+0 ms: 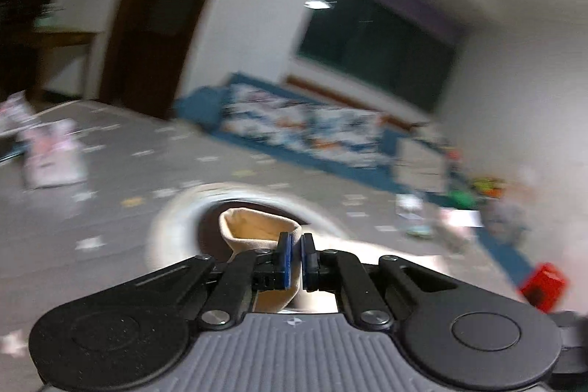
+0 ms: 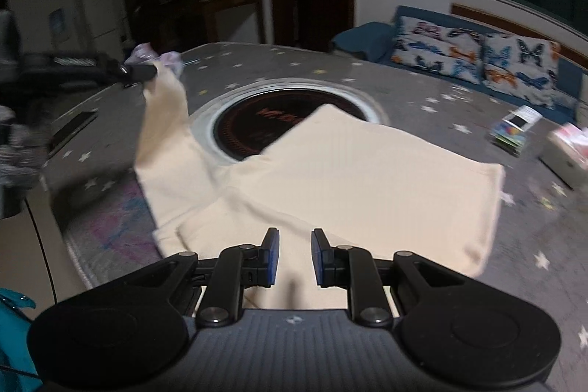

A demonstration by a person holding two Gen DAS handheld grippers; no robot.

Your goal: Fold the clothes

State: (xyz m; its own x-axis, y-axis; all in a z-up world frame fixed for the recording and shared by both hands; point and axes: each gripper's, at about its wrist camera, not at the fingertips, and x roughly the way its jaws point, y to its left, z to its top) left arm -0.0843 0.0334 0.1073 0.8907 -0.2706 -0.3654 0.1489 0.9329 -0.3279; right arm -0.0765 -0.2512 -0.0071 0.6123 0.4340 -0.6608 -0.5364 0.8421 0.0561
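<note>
Left gripper [image 1: 296, 254] pinches a corner of the cream garment [image 2: 330, 179], lifting it off the grey star-patterned table [image 2: 422, 98]. Right gripper [image 2: 295, 258] stands slightly apart over the cloth's near edge; grip unclear.

garment [image 2: 330, 171]: matt cream cloth | table cover [image 2: 422, 98]: soft grey fabric, apparently

Your left gripper [image 1: 296, 254] has its jaws pinched together on a fold of the cream garment [image 2: 367, 171], raised. Your right gripper [image 2: 295, 256] is tilted downward, jaws narrowly parted over the cloth.
</note>
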